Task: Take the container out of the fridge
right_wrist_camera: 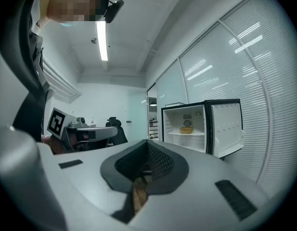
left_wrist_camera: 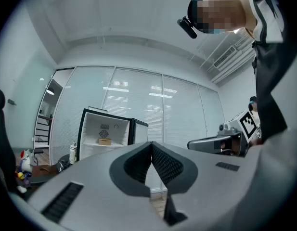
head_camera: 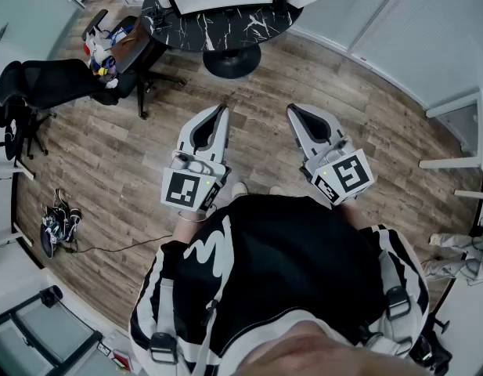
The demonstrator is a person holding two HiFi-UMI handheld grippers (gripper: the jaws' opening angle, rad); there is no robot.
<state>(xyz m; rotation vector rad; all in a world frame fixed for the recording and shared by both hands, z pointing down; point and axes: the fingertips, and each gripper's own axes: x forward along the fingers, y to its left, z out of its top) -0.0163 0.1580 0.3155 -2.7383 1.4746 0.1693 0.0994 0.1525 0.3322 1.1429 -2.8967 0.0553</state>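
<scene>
Both tools are shut with nothing between the jaws. Left tool (head_camera: 221, 110) and right tool (head_camera: 293, 109) are side by side in front of the person, pointing forward. Container (right_wrist_camera: 186, 129) sits on the upper shelf (right_wrist_camera: 179, 135) of the open fridge (right_wrist_camera: 174, 121), well apart from both. It reads left of the left tool's axis and right of the right tool's, so roughly between them; neither looks clearly nearer. It's a low tub, wider than tall, upright. Door (right_wrist_camera: 226, 124) hangs open on the right side. My read: walk in first, open one tool, then enter level over the shelf.
</scene>
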